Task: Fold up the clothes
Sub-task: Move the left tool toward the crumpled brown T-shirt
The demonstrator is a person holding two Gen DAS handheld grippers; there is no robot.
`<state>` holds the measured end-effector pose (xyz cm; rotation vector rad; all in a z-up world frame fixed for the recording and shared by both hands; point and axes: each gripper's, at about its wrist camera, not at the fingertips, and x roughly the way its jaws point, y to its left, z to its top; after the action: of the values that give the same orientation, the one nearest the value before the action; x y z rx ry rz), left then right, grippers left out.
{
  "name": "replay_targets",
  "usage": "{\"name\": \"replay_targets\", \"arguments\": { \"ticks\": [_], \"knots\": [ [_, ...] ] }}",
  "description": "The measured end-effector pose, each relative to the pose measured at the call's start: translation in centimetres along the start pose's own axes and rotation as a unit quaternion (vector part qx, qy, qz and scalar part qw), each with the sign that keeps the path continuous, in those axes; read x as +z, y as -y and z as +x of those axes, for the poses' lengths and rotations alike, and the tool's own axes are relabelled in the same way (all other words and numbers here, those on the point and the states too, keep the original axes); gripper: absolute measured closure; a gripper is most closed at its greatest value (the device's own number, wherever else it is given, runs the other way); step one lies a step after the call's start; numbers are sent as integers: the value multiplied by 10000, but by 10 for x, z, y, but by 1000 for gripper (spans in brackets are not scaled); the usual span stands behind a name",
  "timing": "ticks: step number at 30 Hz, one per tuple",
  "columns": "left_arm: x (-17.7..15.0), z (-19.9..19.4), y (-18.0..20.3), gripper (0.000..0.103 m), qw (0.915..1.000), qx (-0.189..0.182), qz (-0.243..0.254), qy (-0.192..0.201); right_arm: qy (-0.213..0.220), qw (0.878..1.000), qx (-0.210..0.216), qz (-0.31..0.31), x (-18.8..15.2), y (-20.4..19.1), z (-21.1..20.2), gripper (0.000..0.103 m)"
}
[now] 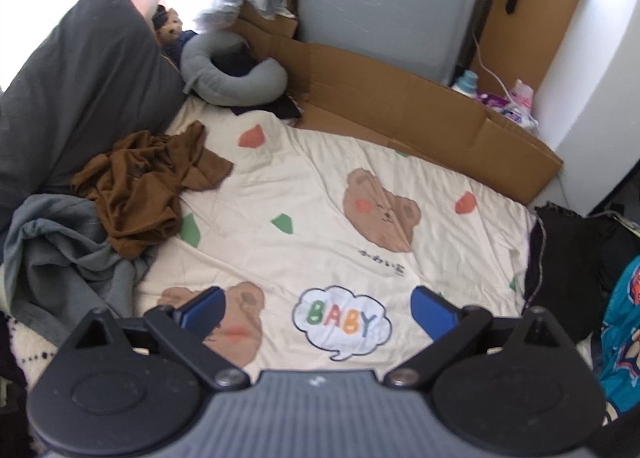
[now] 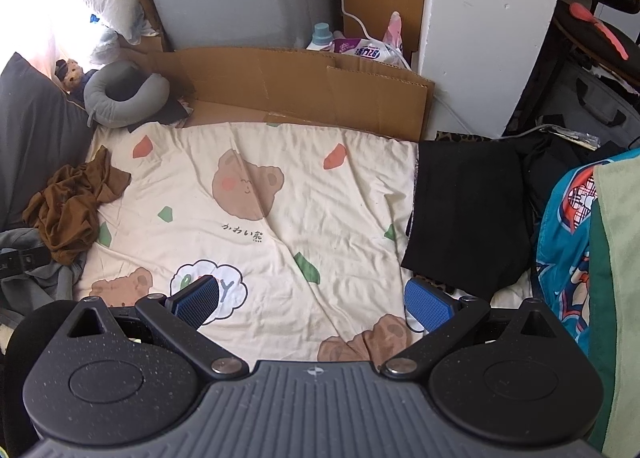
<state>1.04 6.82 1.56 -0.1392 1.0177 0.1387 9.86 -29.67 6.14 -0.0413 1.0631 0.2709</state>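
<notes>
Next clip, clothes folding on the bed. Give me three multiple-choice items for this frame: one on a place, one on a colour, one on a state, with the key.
1. Where does the folded black garment lie?
A. on the right edge of the quilt
B. on the grey pillow
C. inside the neck pillow

2. What colour is the crumpled garment at the left?
A. red
B. brown
C. white

3. How are the two tools?
A. both shut on cloth
B. one open, one shut
C. both open, holding nothing

Key: A, it sits flat at the quilt's right side; B, the heap is plainly brown; C, the left tool and right tool each show pads spread wide with only bedding between.
</notes>
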Motion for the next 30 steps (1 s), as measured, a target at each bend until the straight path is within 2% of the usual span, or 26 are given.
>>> {"name": "replay_targets", "arguments": {
  "ticks": [10, 20, 30],
  "knots": [
    [13, -24, -63, 3, 9983, 351, -362, 290, 168, 9998, 45, -5, 21, -13, 0, 1],
    [21, -43, -146, 5, 9910, 741, -944, 595, 412, 9982, 414, -133, 52, -34, 11, 1],
    [20, -41, -201, 9, 9844, 935, -1227, 841, 742, 9916, 713, -779, 80, -77, 30, 1]
  ]
}}
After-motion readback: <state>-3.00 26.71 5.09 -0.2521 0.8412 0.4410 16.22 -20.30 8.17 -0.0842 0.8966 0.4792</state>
